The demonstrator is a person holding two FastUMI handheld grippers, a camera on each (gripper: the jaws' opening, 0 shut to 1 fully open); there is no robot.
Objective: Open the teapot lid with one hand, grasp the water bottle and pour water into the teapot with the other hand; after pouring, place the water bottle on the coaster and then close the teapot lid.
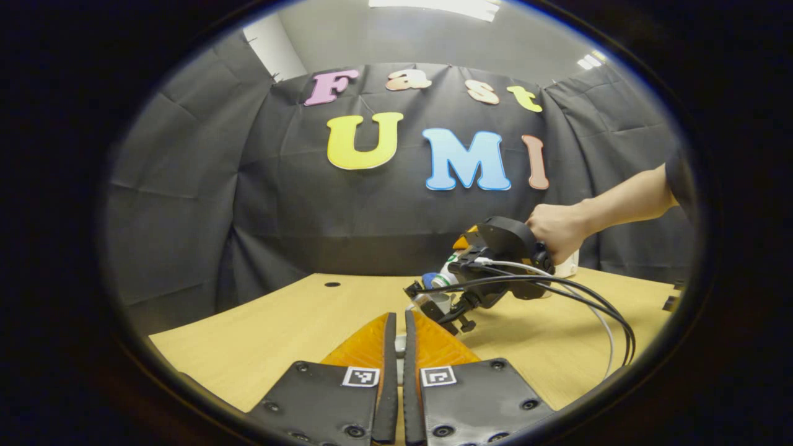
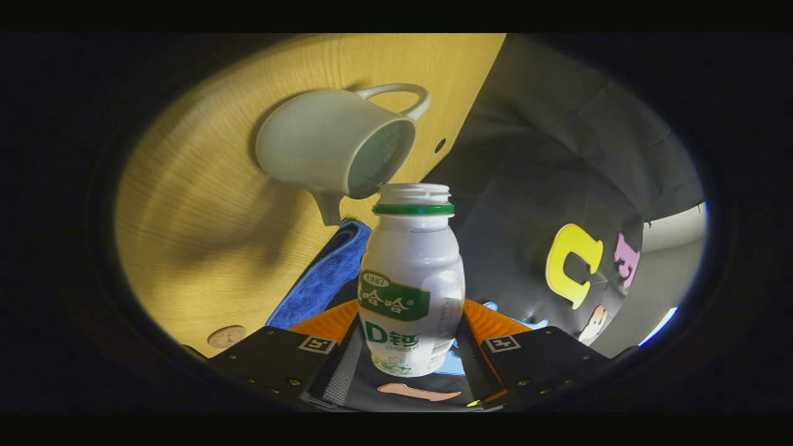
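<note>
Wooden table (image 2: 186,248), black-cloth booth. Right gripper (image 2: 409,347) clamped water bottle (image 2: 412,279), mouth at open teapot (image 2: 328,145) rim. Left gripper (image 1: 396,359) fingers nearly together, something pale between, unidentifiable.

Left gripper view is sitting low over the table (image 1: 260,334), facing the booth wall, w/ the right gripper (image 1: 433,303) near ahead. Right gripper view is rolling sideways, looking close at the teapot (image 2: 334,145). Both are sharing the tabletop.
</note>
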